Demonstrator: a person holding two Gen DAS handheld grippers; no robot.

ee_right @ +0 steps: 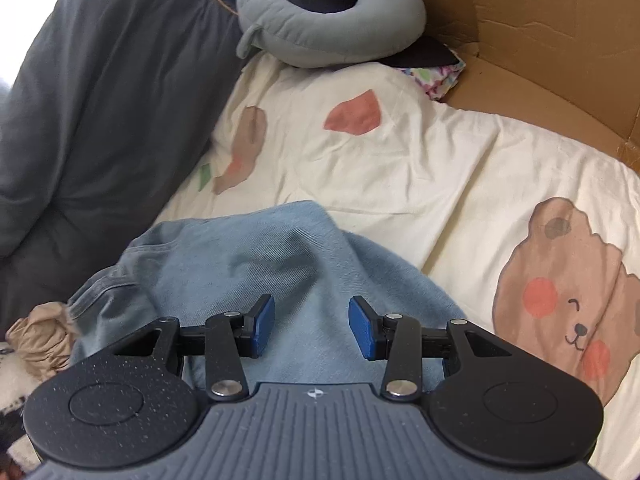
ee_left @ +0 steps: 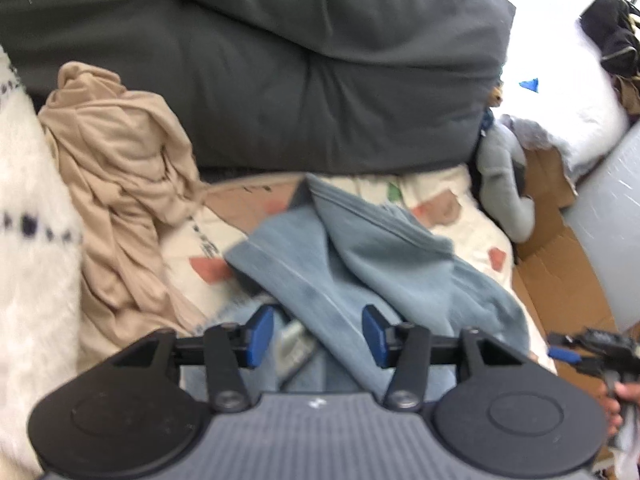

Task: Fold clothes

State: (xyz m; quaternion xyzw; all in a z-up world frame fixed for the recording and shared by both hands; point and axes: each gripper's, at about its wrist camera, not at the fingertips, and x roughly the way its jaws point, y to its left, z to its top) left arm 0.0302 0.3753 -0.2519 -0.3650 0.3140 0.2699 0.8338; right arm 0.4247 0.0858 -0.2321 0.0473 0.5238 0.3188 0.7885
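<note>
Now the jeans [ee_right: 256, 264] lie crumpled on the sheet [ee_right: 400, 152], a cream one with a bear print, and both grippers are over them. From the right wrist view, the right gripper [ee_right: 311, 327] has its blue pads [ee_right: 264, 326] wide apart and nothing is between them; the denim is spread under the gap and beyond the tips, but I cannot tell if the pads touch it. From the left wrist view, the left gripper [ee_left: 318, 336] is also wide open and holds nothing. A fold of the jeans [ee_left: 360, 264] runs through its gap, nearer to the right pad [ee_left: 374, 336], and a pale grey piece shows in the gap beside the left pad. Left of the jeans is a beige cloth [ee_left: 120, 200] in a heap, touching the sheet. Behind the jeans stands a dark grey duvet [ee_left: 280, 80]. Right of the jeans, beyond the sheet, is cardboard [ee_right: 540, 40], with a grey neck pillow [ee_right: 328, 28] near it.
</note>
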